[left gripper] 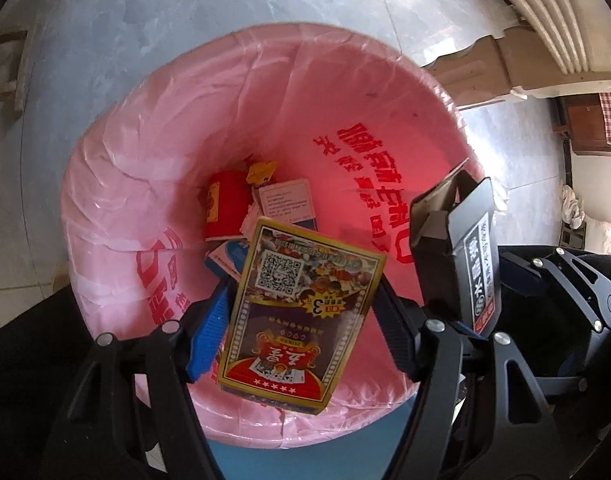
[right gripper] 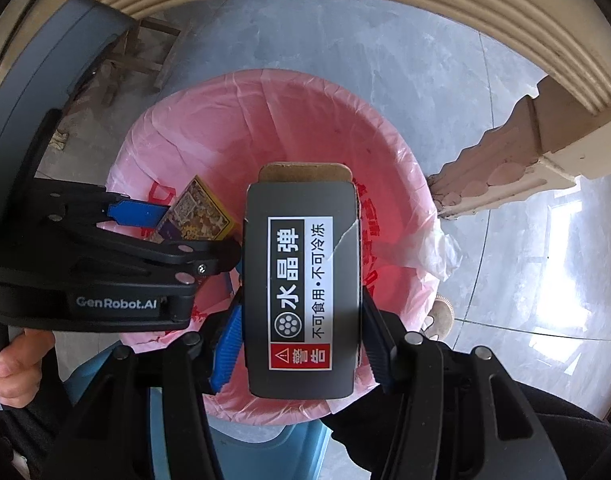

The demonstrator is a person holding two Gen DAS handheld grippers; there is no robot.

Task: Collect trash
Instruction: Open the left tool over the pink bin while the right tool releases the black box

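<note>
A bin lined with a pink bag stands on the floor below both grippers; its liner also shows in the right wrist view. My left gripper is shut on a playing-card box with a gold border, held over the bin mouth; the box also shows in the right wrist view. My right gripper is shut on a dark grey box with a white label and open top flap, over the bin; it also shows in the left wrist view. A red packet and small cartons lie in the bin.
The bin is blue under the liner. The floor is grey tile. A cream carved furniture base runs along the right and back. A wooden piece lies on the floor behind the bin.
</note>
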